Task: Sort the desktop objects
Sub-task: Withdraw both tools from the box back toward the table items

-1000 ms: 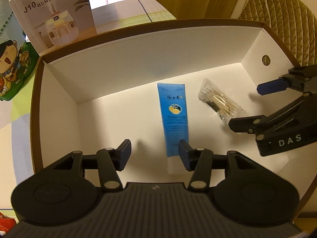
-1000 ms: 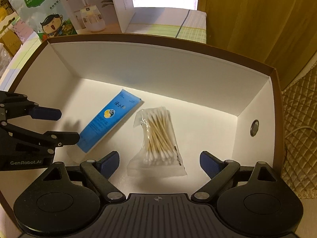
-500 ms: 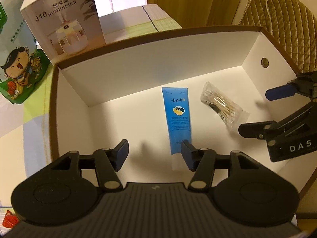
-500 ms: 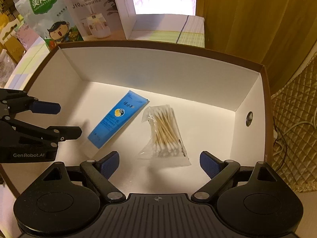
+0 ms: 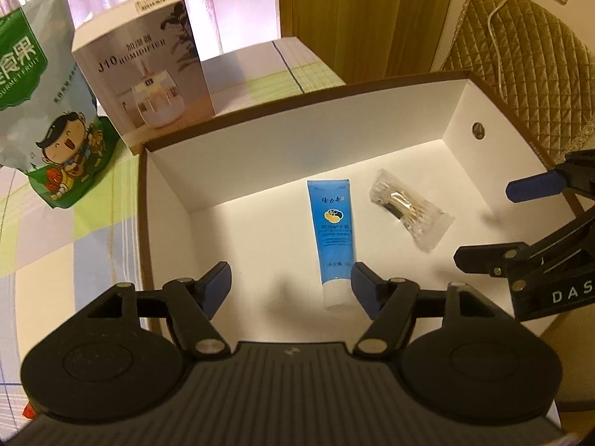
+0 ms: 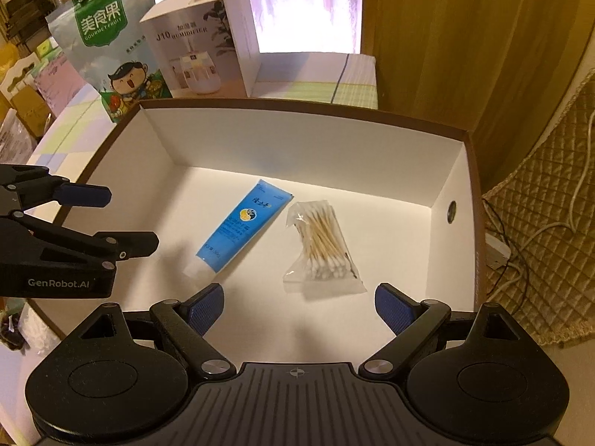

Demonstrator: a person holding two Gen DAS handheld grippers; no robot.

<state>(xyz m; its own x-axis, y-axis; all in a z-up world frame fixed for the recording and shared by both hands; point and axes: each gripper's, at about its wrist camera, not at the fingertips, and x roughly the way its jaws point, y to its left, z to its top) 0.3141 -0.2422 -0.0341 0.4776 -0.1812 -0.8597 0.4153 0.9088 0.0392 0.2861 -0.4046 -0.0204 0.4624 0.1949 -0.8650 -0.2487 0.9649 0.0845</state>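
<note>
both grippers hang over the white box (image 6: 452,171): left gripper (image 5: 290,286) opening, right gripper (image 6: 299,306) spread wide, neither holding anything

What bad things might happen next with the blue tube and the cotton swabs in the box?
1. The bag of cotton swabs is thin, loose plastic; fingers pinching it might slip off or crush the sticks.
2. The blue tube lies close beside the bag, so reaching for one may nudge the other.
3. Both the left gripper, now opening and empty, and the right gripper hang over the white box; they might bump.
</note>
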